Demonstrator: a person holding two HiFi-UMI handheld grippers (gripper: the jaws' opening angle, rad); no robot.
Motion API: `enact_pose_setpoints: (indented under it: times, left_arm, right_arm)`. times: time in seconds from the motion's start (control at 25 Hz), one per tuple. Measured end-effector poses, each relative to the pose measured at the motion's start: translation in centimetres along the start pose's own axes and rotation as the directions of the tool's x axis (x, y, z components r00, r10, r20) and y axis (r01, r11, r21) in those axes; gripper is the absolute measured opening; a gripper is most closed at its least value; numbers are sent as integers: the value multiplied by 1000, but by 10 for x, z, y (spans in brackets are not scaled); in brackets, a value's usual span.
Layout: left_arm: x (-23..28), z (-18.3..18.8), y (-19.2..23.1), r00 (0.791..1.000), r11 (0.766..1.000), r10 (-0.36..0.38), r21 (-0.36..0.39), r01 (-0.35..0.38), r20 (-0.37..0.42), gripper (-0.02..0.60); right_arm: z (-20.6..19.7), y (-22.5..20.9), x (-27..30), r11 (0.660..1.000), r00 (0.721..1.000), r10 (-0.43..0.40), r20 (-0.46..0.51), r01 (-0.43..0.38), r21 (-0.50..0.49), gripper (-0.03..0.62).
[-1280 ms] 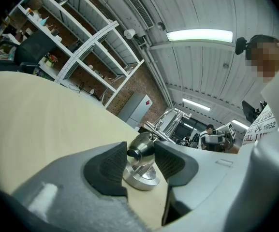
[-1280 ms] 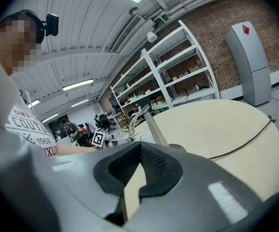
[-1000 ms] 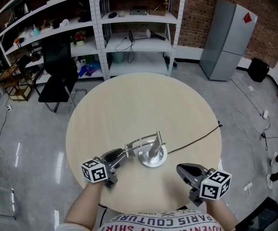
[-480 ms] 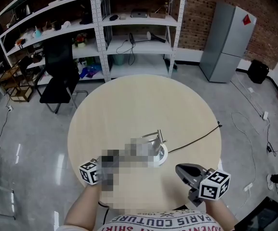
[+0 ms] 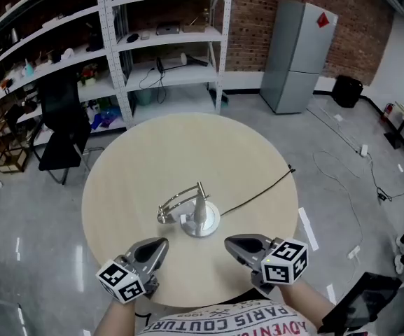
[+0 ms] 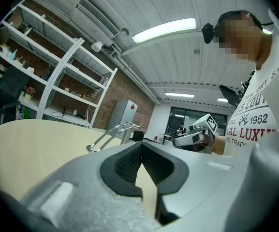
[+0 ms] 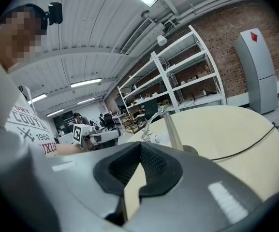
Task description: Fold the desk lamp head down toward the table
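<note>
The silver desk lamp point(image 5: 187, 205) stands on its round base point(image 5: 209, 227) in the middle of the round table point(image 5: 152, 159). Its arm slopes down to the left, the head low over the tabletop. My left gripper point(image 5: 163, 243) hovers in front of the lamp, apart from it. Its jaws have just been closing and hold nothing; in the left gripper view they point(image 6: 140, 143) meet, with the lamp point(image 6: 112, 132) beyond. My right gripper point(image 5: 228, 241) is shut and empty to the right of the base. The right gripper view point(image 7: 140, 144) shows the lamp post point(image 7: 173, 129) ahead.
A black cord point(image 5: 258, 194) runs from the lamp base to the table's right edge. White shelves point(image 5: 159, 47) and a black chair point(image 5: 58, 128) stand beyond the table. At the back right is a grey cabinet point(image 5: 296, 54).
My left gripper has let go of the lamp head, pulled back toward the person and shut. The right gripper has shifted a little left. The head view has swung.
</note>
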State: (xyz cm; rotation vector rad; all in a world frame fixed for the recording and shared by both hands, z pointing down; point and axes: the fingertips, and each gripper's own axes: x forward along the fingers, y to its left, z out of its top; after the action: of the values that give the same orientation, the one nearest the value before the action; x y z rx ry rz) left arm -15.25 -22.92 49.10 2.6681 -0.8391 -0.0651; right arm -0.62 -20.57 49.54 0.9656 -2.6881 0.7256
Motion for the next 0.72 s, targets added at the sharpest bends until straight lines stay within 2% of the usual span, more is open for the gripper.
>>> enact_pose_setpoints:
  times: [0.24,0.6,0.72]
  left_arm:
    - [19,6,-78,990,991,-123,40,126,-75,0]
    - [20,-5,-126,983,985,-119,112,135,-142,0]
    - [18,-4,-140,985,985,-116,114,131,-127,0]
  right_arm:
    - [0,17,-15,1000,1000,17,14,-17,-24,3]
    - [-11,34,-33,997,998,57,23,-55,-52,2]
    - [-13,40,-44,996,998,62,25,-60,-62,2]
